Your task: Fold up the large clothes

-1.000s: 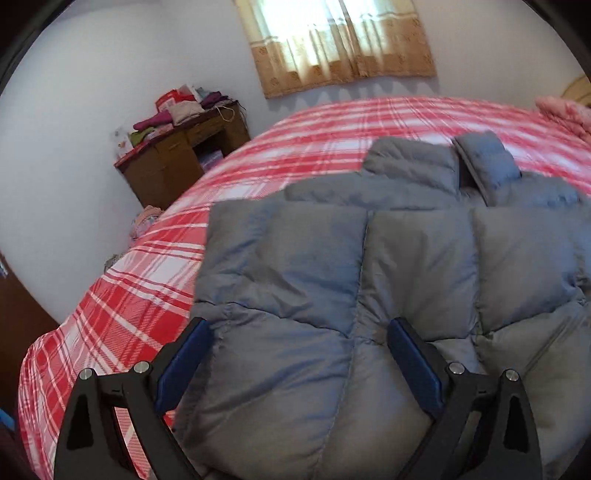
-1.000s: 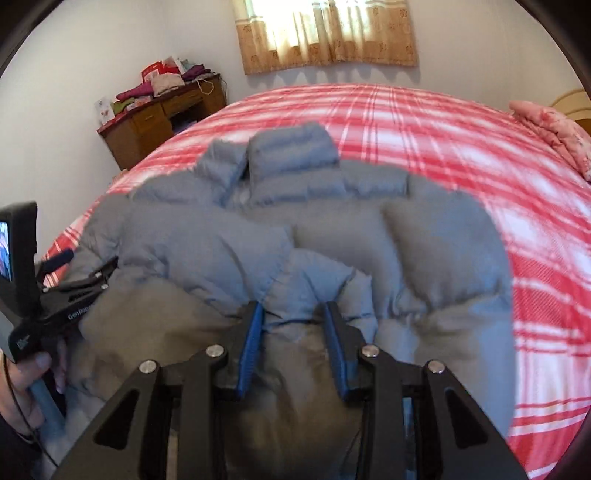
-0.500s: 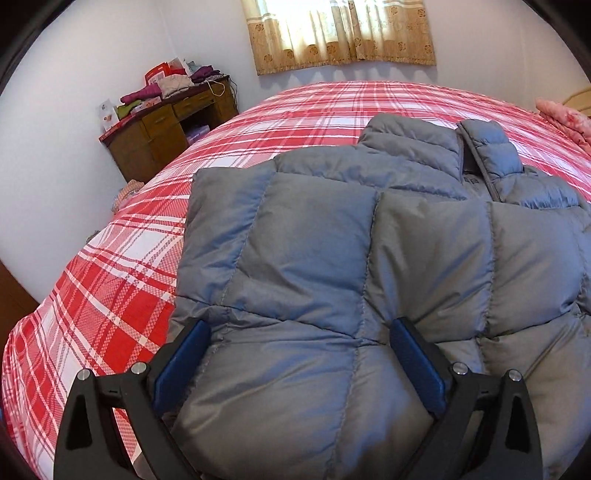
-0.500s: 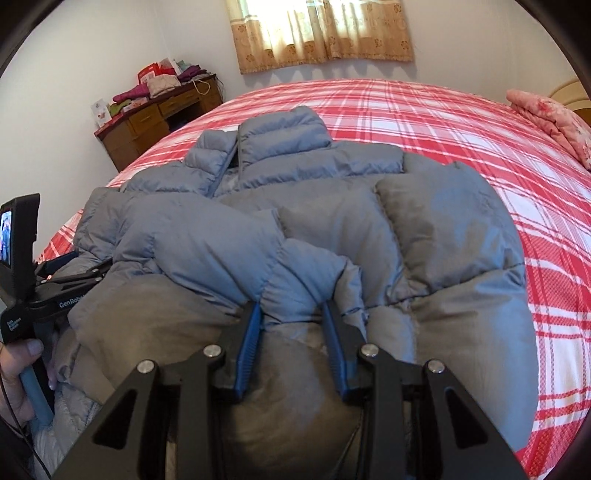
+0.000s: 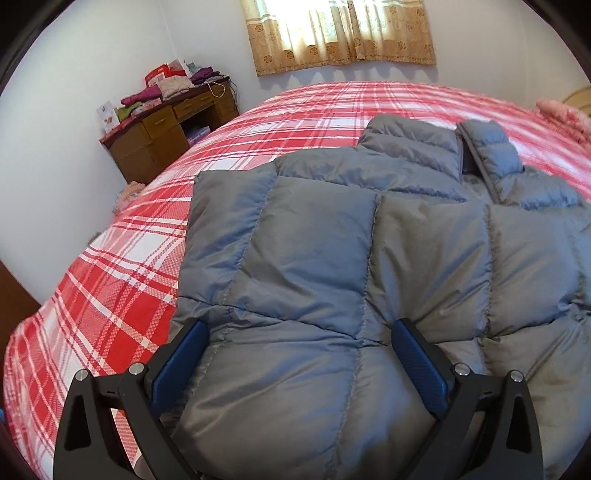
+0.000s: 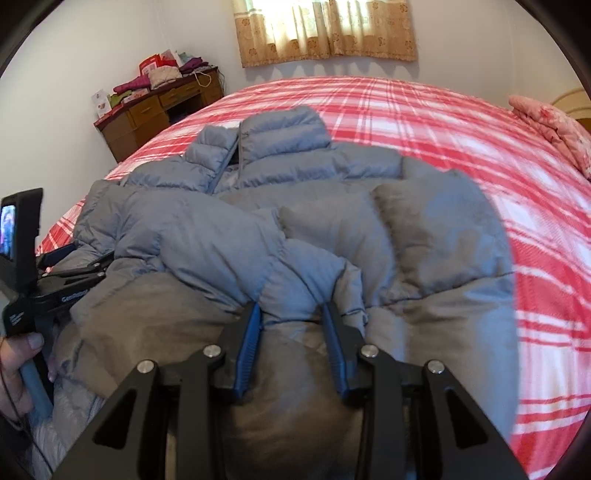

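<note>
Both cameras have dropped closer to the grey quilted puffer jacket since a second ago, so it fills more of each view; it lies spread on the red-and-white plaid bed, collar toward the curtained window. Over the jacket's left side the left gripper stands wide open, its blue-padded fingers resting against the padding and pinching nothing. On the jacket's near middle, the right gripper is closed on a bunched fold of sleeve or hem; which, I cannot tell. Judging by the puffed baffles, the jacket is light, soft and springy with a slick shell, so a hold on a stitched seam or hem edge would likely slip less. Beyond the jacket's left, a brown wooden worktop carries stacked folded clothes and cards.
</note>
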Tool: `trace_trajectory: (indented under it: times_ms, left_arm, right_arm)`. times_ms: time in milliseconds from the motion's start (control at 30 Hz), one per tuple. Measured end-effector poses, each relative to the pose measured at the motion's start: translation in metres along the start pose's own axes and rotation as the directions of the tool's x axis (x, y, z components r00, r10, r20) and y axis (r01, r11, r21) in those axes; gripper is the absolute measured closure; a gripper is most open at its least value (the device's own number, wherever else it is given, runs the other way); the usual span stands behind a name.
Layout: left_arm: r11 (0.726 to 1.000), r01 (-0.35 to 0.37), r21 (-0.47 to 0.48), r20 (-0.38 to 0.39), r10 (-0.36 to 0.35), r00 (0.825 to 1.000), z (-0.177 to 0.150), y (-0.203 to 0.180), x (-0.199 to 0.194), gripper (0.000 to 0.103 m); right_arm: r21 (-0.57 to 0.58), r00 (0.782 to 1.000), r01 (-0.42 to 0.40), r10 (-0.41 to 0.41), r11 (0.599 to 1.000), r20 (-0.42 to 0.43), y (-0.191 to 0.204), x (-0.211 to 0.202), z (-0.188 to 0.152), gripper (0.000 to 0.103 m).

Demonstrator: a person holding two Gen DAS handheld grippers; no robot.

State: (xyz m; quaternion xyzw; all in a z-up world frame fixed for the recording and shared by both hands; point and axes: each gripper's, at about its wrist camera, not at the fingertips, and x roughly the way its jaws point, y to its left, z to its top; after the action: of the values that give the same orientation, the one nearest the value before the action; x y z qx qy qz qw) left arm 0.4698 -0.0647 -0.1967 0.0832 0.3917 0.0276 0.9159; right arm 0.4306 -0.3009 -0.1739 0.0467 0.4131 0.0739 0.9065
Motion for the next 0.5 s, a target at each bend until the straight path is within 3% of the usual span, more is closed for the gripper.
trace_trajectory:
  times_ms: [233, 333, 500]
  left_arm:
    - [0.998, 0.020, -0.054, 0.020, -0.019, 1.000, 0.002, 0.013, -0.028, 0.002]
    - [0.995, 0.077, -0.061, 0.042, -0.075, 0.996, 0.004, 0.014, -0.059, 0.002]
    - [0.998, 0.059, -0.017, 0.111, -0.057, 0.992, 0.021, 0.017, -0.089, 0.002]
  right_arm:
    - [0.070, 0.995, 0.103, -0.101, 0.992, -0.020, -0.044, -0.079, -0.002, 0.057]
    - [0.112, 0.995, 0.096, -0.096, 0.989, -0.009, -0.051, -0.110, 0.002, 0.057]
    - [0.175, 1.000, 0.011, -0.013, 0.985, 0.009, -0.031, -0.146, 0.025, 0.050]
